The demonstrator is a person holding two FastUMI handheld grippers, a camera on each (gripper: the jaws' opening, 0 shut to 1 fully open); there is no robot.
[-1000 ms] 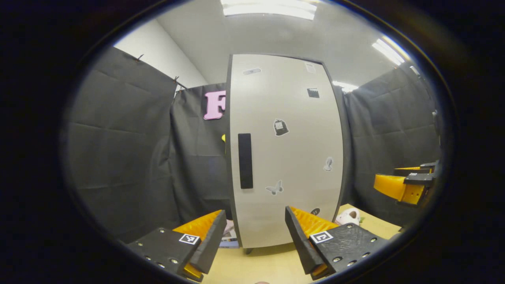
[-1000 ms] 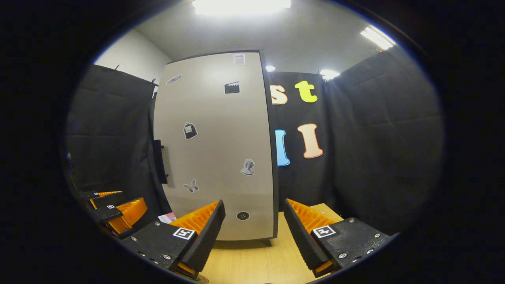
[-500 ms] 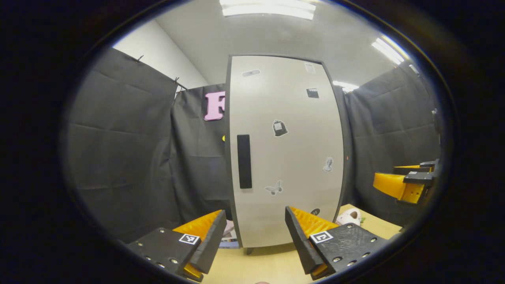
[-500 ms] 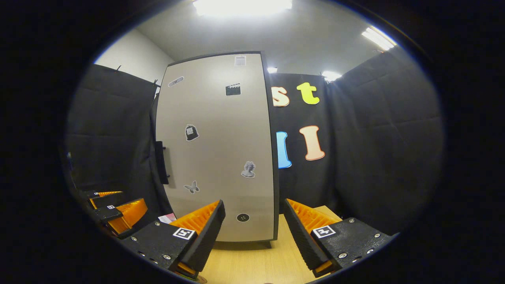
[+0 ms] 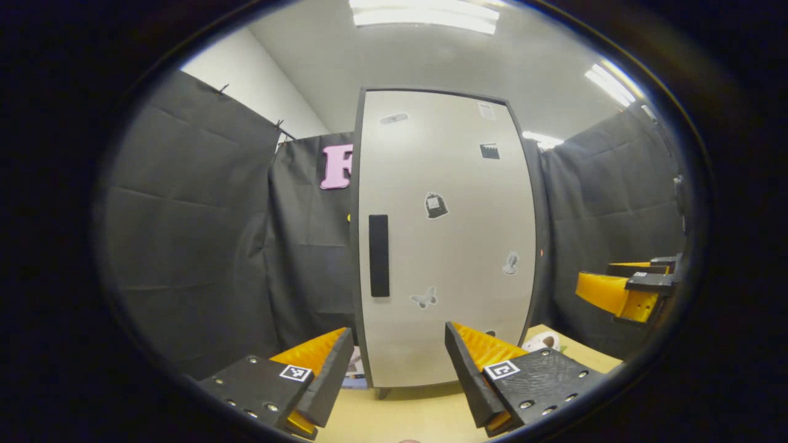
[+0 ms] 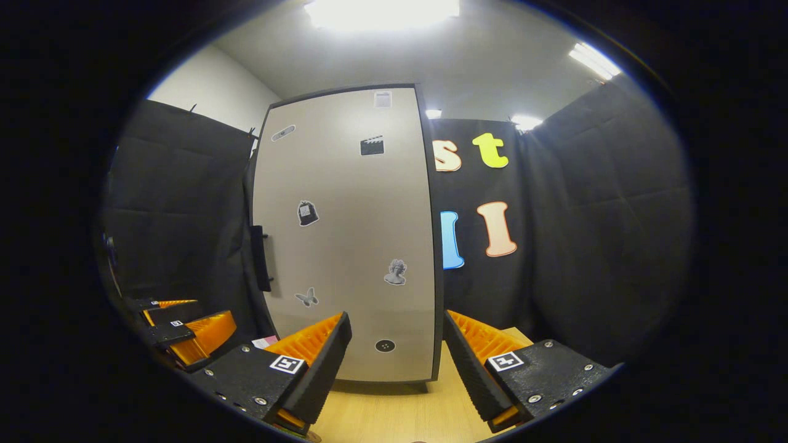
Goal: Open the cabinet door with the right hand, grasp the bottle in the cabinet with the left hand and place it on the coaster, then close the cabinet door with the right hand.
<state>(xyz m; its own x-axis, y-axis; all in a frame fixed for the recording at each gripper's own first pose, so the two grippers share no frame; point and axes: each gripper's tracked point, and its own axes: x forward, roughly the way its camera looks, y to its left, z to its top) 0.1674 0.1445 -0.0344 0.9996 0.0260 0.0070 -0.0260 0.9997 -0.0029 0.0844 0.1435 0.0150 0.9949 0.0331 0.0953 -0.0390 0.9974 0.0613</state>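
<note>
In front of us the left gripper [image 5: 399, 369] holds its jaws wide apart around nothing. The cabinet door [image 5: 443, 240] stands closed, its handle [image 5: 379, 255] at its left edge; the bottle is hidden. Our right gripper [image 6: 397, 369] gapes too.

Count: one cabinet door [image 5: 446, 234] with one handle [image 5: 379, 255] and seven stickers, two grippers, one table [image 6: 394, 418], three ceiling lights.
</note>
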